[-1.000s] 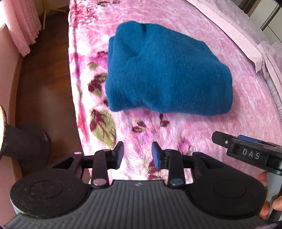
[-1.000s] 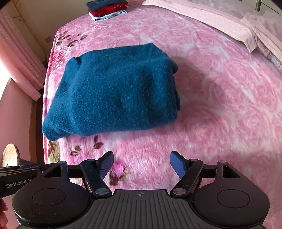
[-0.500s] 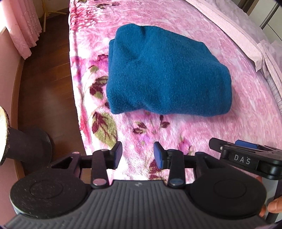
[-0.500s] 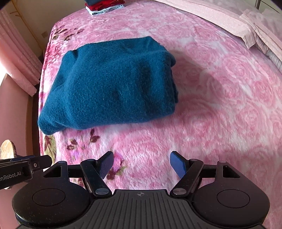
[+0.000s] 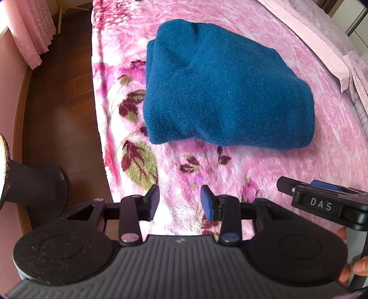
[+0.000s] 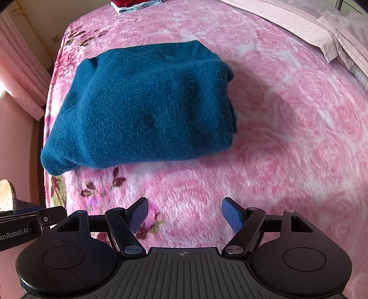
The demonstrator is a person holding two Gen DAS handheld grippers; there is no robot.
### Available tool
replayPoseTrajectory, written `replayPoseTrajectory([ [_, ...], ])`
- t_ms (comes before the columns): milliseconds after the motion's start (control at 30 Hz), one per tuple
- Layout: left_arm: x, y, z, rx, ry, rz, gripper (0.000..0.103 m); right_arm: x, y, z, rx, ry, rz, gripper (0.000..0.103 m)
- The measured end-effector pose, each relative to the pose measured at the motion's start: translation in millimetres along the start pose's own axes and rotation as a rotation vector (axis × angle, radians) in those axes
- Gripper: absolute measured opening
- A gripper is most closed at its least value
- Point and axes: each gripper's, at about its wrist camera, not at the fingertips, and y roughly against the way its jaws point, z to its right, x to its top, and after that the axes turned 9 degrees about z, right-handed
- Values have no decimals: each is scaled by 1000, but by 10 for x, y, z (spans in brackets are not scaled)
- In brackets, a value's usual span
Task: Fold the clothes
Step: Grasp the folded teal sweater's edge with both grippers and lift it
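A folded teal fleece garment (image 5: 220, 92) lies on the pink floral blanket (image 5: 253, 174) near the bed's left edge; it also shows in the right wrist view (image 6: 142, 110). My left gripper (image 5: 179, 202) is open and empty, above the blanket just short of the garment's near edge. My right gripper (image 6: 184, 212) is open wider and empty, also short of the garment. The right gripper's side shows at the right of the left wrist view (image 5: 322, 204).
A stack of folded clothes (image 6: 135, 3) sits at the bed's far corner. Pink pillows (image 6: 340, 34) lie at the right. Wooden floor (image 5: 57, 110), a dark stool base (image 5: 34, 184) and pink curtains (image 5: 30, 30) are left of the bed.
Both grippers have drifted slightly forward toward the garment. The left gripper's jaws have opened a little wider. The garment has not moved.
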Motion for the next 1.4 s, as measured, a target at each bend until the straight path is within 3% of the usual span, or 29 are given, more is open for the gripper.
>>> replayPoseTrajectory([
  [167,62,8,-105,-39,29,44,34,39,-41,85,-6,-10,9,74],
  [300,244,28,-360,-55,63,145,35,121,40,395,1,-124,116,74],
  [400,414,-69,-567,-79,118,197,43,234,66,680,47,-262,221,74],
  [500,550,-290,-709,-160,199,212,43,355,-13,845,101,-352,280,74],
  [600,578,-503,-824,-281,305,213,34,445,-192,857,141,-383,299,73],
  [633,574,-553,-859,-316,331,221,12,468,-261,835,142,-378,294,73],
  [667,562,-561,-885,-334,334,242,7,494,-294,816,143,-367,296,73],
  [767,461,-496,-912,-322,321,314,7,572,-388,760,145,-333,302,67],
  [833,396,-548,-909,-311,337,297,7,624,-452,722,147,-310,306,67],
  [900,358,-594,-908,-304,349,279,9,671,-520,696,144,-285,304,67],
  [1000,544,-608,-928,-339,329,257,21,735,-576,780,159,-293,271,68],
  [1133,876,-652,-1026,-373,307,285,47,840,-511,973,204,-352,294,68],
  [1233,1153,-861,-1032,-382,284,298,47,978,-522,1144,254,-432,346,68],
  [1300,1268,-1031,-1004,-389,270,297,38,1109,-635,1197,279,-470,346,68],
  [1367,1293,-1085,-995,-392,268,317,7,1250,-842,1192,315,-473,312,68],
  [1400,1281,-1081,-996,-392,271,334,7,1320,-951,1175,328,-469,284,68],
])
